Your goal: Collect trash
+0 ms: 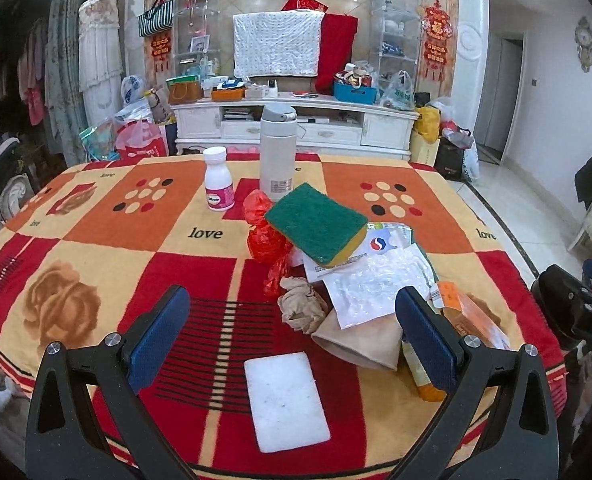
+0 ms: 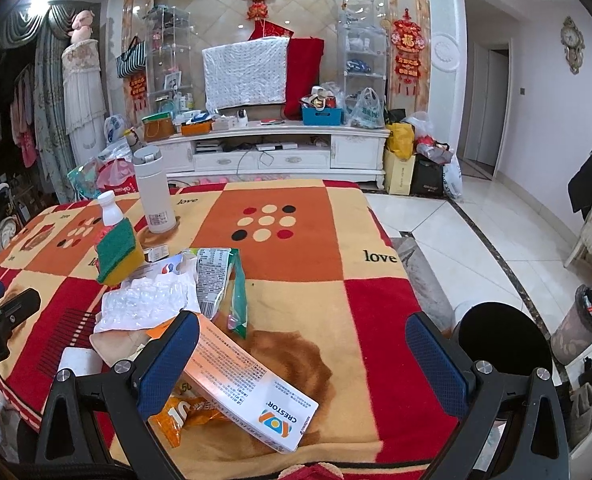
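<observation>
Orange snack wrapper (image 2: 184, 416) half under box (image 2: 252, 384)

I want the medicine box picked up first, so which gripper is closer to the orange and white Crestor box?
Right. The right gripper is open directly over the Crestor box, one of its fingers overlapping it. The left gripper is open further left, over the white pad.

Living room: TV cabinet (image 1: 296, 120), curtains (image 1: 62, 80)
</observation>
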